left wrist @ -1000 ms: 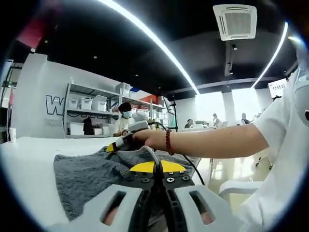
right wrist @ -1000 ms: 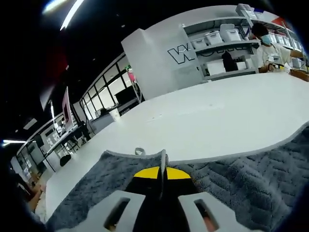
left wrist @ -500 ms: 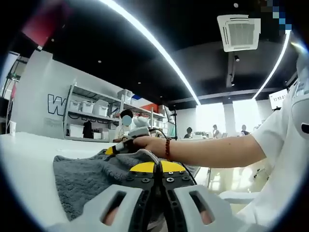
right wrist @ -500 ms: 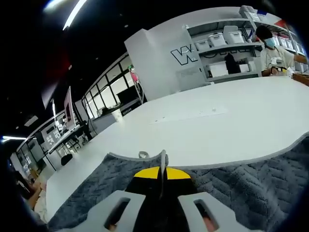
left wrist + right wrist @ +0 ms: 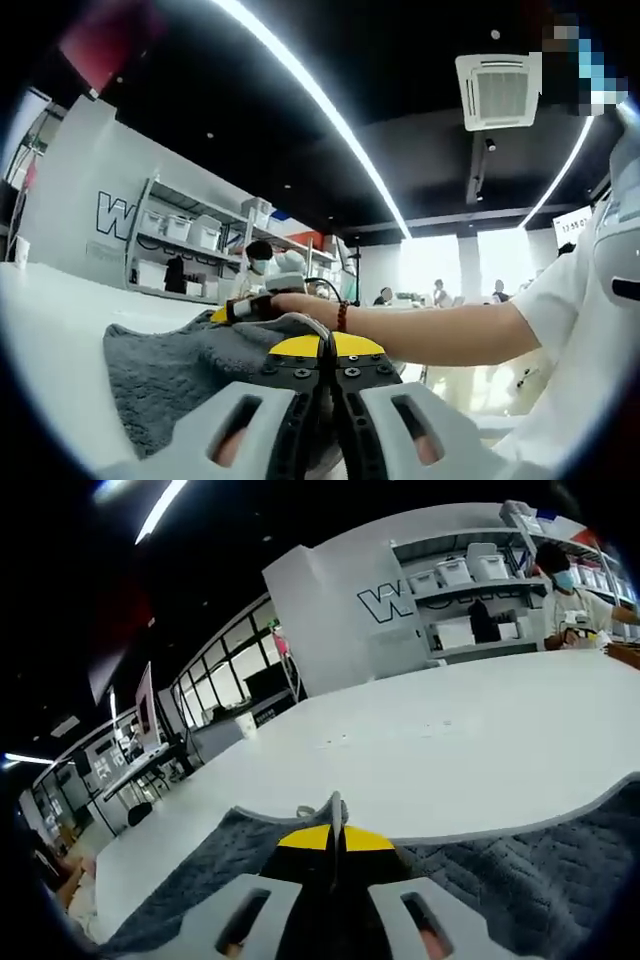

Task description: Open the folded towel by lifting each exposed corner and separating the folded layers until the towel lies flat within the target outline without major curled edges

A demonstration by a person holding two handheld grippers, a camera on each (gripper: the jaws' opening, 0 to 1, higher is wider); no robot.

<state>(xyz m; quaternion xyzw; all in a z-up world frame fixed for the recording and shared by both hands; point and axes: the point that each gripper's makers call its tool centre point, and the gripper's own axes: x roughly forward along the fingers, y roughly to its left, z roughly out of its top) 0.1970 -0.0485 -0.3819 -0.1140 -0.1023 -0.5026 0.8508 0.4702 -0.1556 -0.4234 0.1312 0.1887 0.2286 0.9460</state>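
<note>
1. Both views tip up since 1 s ago: you're raising both grippers.
2. Left gripper (image 5: 322,345) and right gripper (image 5: 336,830) each clamp the grey towel (image 5: 170,365) edge, lower centre of frame.
3. The towel hangs over the white table (image 5: 480,740); layers separating, not flat yet.

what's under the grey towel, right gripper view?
The white table shows beyond the grey towel. The right gripper is shut on its edge. Any outline beneath is covered.
</note>
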